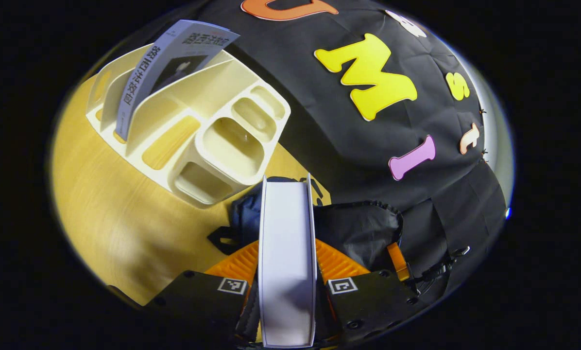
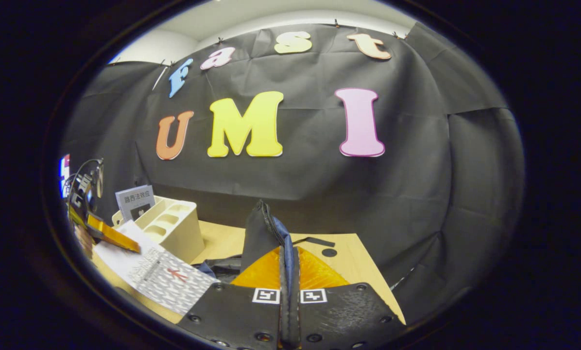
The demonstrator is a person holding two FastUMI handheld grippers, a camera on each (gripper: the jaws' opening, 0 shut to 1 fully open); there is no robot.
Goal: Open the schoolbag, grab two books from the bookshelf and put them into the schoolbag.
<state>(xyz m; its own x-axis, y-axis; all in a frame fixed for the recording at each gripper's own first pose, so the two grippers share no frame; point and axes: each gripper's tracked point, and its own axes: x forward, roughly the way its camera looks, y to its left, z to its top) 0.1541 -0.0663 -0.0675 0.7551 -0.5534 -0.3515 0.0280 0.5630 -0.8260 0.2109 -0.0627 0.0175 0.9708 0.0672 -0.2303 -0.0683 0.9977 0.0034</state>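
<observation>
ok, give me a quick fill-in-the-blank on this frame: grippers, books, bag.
1. The left gripper is shut on a ____.
2. The right gripper pinches the edge of the ____.
3. The book not yet taken stands in the cream ____.
4. The bookshelf sits on a ____ table.

Missing words: book; schoolbag; bookshelf; wooden

Left tongs clamp a book; right tongs pinch the schoolbag's edge.

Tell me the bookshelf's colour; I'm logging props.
Cream bookshelf, clearest in the left gripper view.
</observation>
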